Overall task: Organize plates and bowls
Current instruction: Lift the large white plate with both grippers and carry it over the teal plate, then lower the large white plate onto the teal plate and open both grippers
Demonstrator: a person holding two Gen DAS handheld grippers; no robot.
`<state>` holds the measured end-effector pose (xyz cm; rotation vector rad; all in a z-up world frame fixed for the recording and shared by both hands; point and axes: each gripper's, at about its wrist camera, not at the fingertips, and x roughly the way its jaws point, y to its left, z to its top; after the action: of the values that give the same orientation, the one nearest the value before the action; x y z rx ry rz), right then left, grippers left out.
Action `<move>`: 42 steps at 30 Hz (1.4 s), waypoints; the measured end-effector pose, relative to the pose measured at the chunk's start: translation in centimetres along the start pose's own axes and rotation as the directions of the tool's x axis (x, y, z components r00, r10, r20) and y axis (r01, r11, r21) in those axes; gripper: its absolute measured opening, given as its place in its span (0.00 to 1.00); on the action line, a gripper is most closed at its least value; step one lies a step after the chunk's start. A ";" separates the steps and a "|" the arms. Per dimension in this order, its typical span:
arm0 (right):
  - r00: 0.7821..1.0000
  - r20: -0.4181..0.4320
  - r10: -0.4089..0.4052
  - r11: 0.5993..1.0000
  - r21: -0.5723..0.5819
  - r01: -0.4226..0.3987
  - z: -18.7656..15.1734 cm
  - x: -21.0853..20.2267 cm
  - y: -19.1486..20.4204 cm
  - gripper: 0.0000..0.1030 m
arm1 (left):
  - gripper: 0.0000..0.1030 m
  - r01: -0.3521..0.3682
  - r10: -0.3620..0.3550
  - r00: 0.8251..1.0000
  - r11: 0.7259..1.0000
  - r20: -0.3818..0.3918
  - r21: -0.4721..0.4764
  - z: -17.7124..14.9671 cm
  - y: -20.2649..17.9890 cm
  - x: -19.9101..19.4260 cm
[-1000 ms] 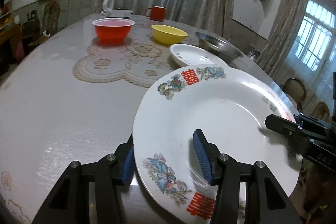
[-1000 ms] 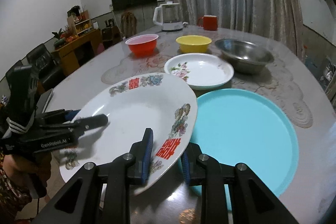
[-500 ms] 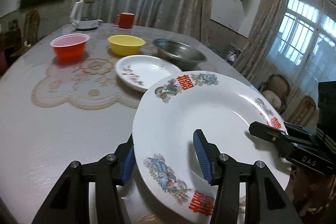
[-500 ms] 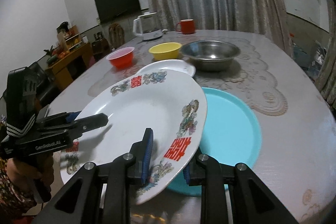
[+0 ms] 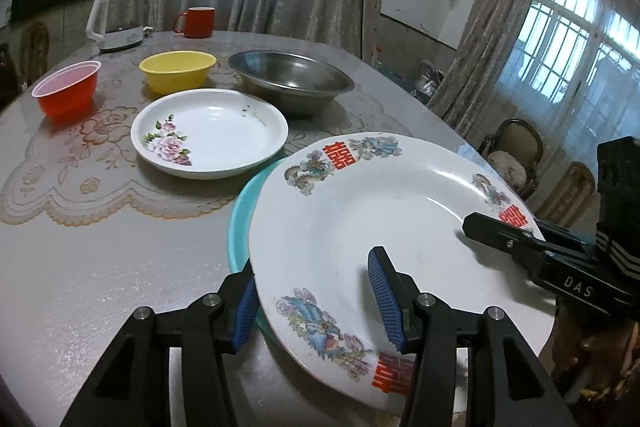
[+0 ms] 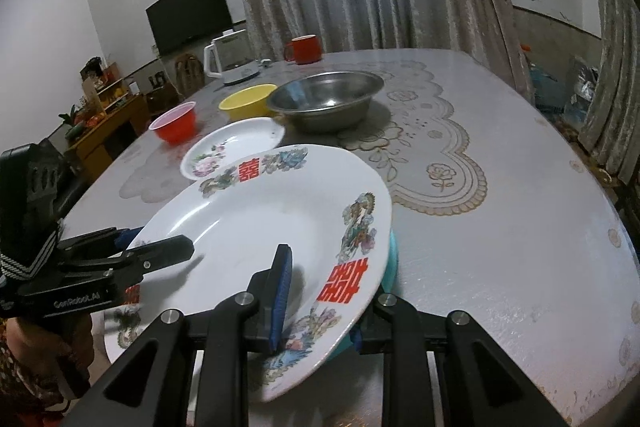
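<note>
Both grippers have the big white plate by opposite edges, carried tilted above the surface. The left gripper has its blue-padded fingers clamped across the near rim, and the right gripper grips the other side, fingers pinched tight on the rim. A teal plate peeks out underneath. Beyond sit the floral plate, steel bowl, yellow bowl and red bowl, with a kettle and red mug at the far edge.
</note>
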<state>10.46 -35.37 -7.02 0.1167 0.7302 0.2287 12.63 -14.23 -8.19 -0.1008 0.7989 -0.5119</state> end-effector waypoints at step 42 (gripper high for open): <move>0.997 -0.010 0.083 0.977 0.200 -0.079 -1.2 1.9 -4.1 0.25 | 0.51 -0.081 0.080 0.996 0.997 -0.030 -0.007 -0.4 0.0 1.0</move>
<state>11.74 -38.82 -9.92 0.3364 0.7661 0.2339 12.92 -14.71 -9.12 -0.0680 0.8307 -0.4351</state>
